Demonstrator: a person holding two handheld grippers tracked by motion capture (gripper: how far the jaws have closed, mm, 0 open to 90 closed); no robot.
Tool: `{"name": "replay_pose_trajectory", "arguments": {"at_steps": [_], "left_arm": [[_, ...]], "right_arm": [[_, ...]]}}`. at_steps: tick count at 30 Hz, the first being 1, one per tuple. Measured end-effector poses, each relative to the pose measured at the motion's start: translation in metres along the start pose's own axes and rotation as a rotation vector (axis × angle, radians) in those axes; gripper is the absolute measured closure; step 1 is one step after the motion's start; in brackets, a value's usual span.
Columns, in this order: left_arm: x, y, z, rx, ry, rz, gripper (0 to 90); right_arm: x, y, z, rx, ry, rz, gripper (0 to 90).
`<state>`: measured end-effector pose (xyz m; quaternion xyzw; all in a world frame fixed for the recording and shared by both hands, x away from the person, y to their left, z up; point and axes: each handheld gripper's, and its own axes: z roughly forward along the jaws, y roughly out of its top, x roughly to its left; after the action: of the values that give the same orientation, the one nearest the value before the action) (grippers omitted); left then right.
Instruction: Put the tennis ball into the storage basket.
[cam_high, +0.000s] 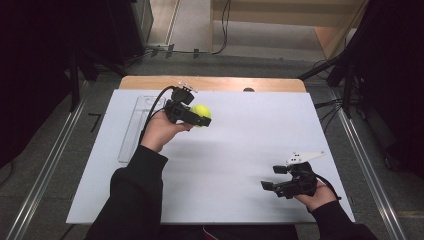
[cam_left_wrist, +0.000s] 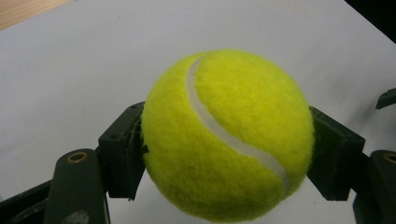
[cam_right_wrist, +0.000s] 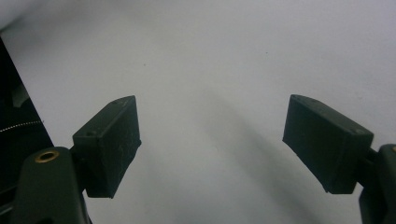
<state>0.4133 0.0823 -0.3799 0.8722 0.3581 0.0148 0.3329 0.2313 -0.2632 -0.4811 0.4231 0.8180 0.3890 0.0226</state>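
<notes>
My left gripper (cam_high: 200, 119) pinches a yellow tennis ball (cam_high: 201, 113) between its fingers (cam_left_wrist: 122, 148), holding it over the far part of the white worktop (cam_high: 235, 145). A clear plastic tray (cam_high: 134, 127) lies just left of that hand. My right gripper (cam_high: 272, 178) sits near the right front, fingers (cam_right_wrist: 108, 142) spread wide with nothing between them.

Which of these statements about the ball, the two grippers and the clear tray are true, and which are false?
1. The left gripper holds the tennis ball between its jaws. True.
2. The right gripper is shut on a second ball. False: its jaws stand open with nothing between them.
3. The ball is red. False: it is yellow-green with a white seam.
4. A clear tray lies at the left of the white table. True.
</notes>
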Motion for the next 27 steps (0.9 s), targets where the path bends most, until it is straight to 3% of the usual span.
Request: {"name": "replay_pose_trajectory", "arguments": {"at_steps": [27], "left_arm": [[0.023, -0.015, -0.017, -0.005, 0.041, -0.058, 26.3]], "right_arm": [[-0.001, 0.006, 0.003, 0.004, 0.001, -0.009, 16.9]]}}
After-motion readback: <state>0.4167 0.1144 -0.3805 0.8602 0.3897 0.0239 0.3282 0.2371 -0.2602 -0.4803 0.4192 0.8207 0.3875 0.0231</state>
